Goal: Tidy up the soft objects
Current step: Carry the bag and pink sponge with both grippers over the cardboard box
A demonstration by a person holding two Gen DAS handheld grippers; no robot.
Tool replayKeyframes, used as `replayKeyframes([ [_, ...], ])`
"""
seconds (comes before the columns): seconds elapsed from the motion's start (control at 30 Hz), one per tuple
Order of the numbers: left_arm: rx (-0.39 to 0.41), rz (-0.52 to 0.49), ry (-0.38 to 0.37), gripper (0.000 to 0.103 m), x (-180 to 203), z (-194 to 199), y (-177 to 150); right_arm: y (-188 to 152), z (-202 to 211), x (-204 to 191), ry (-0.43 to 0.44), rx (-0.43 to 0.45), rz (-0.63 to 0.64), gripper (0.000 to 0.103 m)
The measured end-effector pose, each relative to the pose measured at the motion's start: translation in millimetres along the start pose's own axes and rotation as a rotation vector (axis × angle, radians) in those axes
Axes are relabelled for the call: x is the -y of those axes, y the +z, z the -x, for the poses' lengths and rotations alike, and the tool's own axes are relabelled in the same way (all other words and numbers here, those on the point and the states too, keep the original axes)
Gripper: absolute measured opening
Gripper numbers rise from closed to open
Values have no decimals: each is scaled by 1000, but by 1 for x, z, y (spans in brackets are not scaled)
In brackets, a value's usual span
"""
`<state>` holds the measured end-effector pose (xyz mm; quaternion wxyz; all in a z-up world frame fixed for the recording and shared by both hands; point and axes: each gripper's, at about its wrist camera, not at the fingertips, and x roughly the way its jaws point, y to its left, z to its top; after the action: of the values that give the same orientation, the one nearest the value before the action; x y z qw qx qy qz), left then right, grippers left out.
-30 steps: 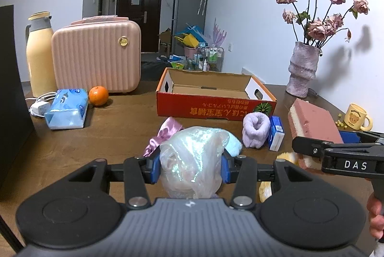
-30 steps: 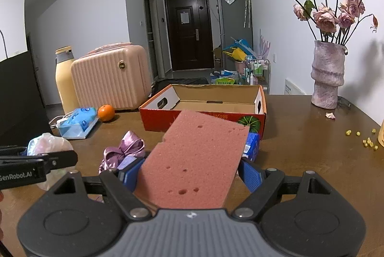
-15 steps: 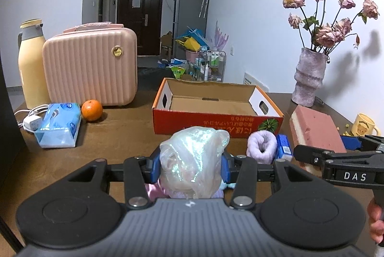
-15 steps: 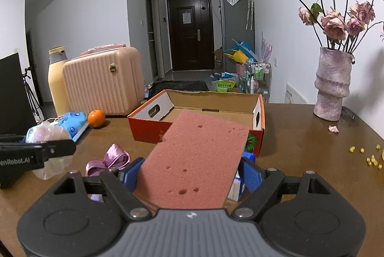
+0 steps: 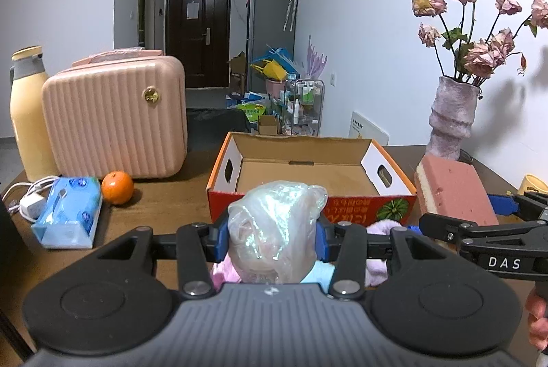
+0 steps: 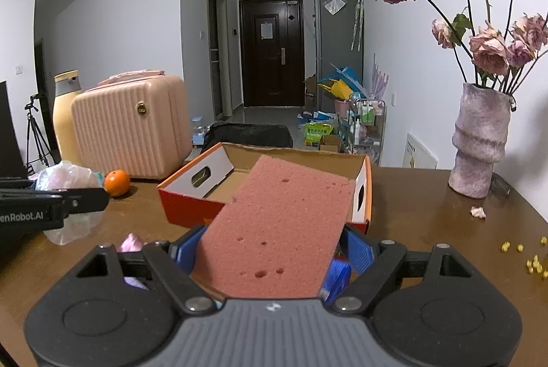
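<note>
- The left gripper [image 5: 272,235] is clamped on a crumpled plastic bag [image 5: 274,230], held above the tabletop [image 5: 164,206] before the cardboard box [image 5: 308,175].
- The right gripper [image 6: 274,250] is clamped on a pink sponge [image 6: 284,223] tilting over the box's near wall.

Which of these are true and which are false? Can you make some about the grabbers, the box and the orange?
1. The left gripper is clamped on a crinkly plastic bag. True.
2. The right gripper holds an orange. False: it holds a pink sponge; the orange sits on the table.
3. The cardboard box is open on top. True.
4. The sponge already lies inside the box. False: it is between the right gripper's pads, in front of the box.
5. The vase holds pink flowers. True.
</note>
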<state>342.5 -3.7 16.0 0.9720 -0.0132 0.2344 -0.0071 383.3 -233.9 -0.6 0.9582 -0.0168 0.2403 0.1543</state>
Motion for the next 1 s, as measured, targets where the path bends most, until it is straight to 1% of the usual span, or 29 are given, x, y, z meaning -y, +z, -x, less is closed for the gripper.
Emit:
replayKeyframes([
  [0.3,6,-15,23,46,10,-33,21,22,-32,12,-3,22,5,83],
  [0.47,8,-16,52,46,13,-51,34,36,-49,15,-5,31,17,83],
  [0.7,5,-26,80,46,16,-78,53,48,-76,20,-1,17,28,83],
  [0.87,-4,-10,82,46,15,-100,66,55,-95,23,-4,4,46,83],
  [1.0,-20,-9,101,46,15,-122,75,62,-115,28,-15,-13,42,83],
])
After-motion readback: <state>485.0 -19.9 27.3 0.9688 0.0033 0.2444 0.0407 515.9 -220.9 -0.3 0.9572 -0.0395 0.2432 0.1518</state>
